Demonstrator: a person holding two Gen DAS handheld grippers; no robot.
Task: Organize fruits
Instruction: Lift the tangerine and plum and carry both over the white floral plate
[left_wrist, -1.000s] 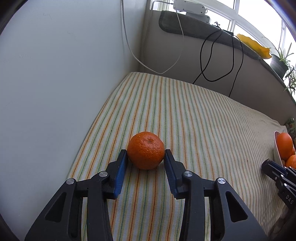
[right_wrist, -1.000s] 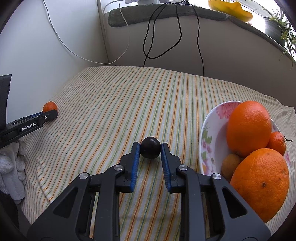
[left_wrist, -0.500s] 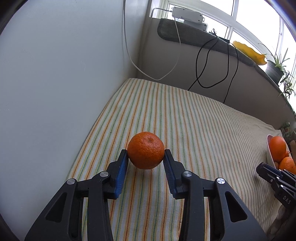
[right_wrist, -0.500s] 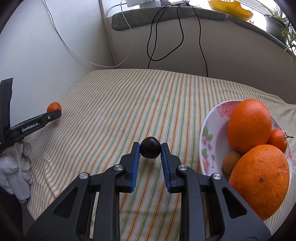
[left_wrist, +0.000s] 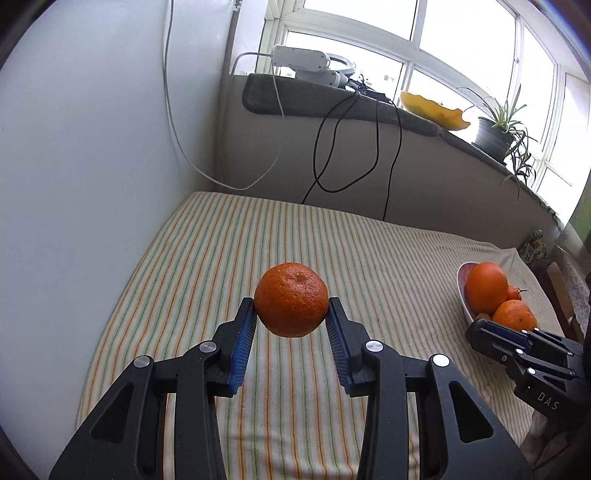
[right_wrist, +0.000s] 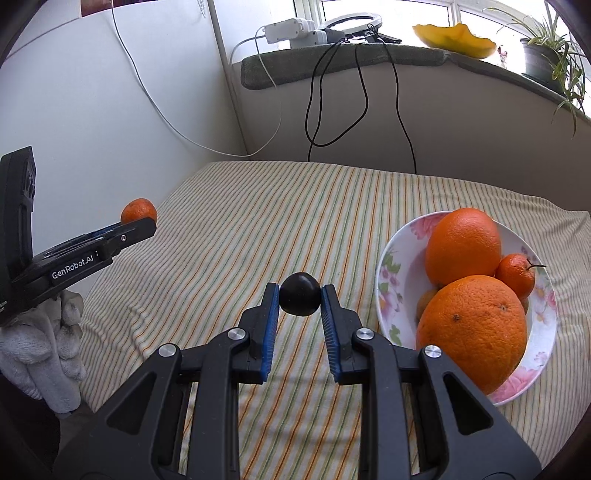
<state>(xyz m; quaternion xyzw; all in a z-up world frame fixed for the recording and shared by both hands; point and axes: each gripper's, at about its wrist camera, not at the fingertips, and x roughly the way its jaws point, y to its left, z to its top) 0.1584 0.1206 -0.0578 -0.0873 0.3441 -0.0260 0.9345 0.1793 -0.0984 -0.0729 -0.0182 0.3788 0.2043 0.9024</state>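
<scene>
Striped cloth (right_wrist: 229, 236): covers the whole table top; stripes run from the near edge toward the far wall.
Floral bowl (right_wrist: 397, 280): stands upright on the cloth at the right side, just beside the right gripper. Contents: two large oranges (right_wrist: 471, 332), one small stemmed mandarin (right_wrist: 515, 275) against the far rim, and a small brownish fruit (right_wrist: 424, 301) partly hidden under the oranges.
Left gripper (left_wrist: 291, 319): blue pads clamped on the tangerine from both sides; a white-gloved hand (right_wrist: 44, 354) shows below it in the right wrist view.
Right gripper (right_wrist: 300, 299): pads closed tight on the dark plum, one on each side.
Tangerine (left_wrist: 291, 299): held clear of the cloth, over the left part of the table near the white wall. Slightly flattened; its short axis tilts up and away from the camera, dimpled end facing up.
Dark plum (right_wrist: 300, 293): held above the cloth, left of the bowl and apart from it. Nearly round; no long axis can be told.
Change from earlier frames: both fruits were at cloth level a second ago and now hang above it. Both views take in more of the wall, the window sill and the cables. Grip on each fruit unchanged.
</scene>
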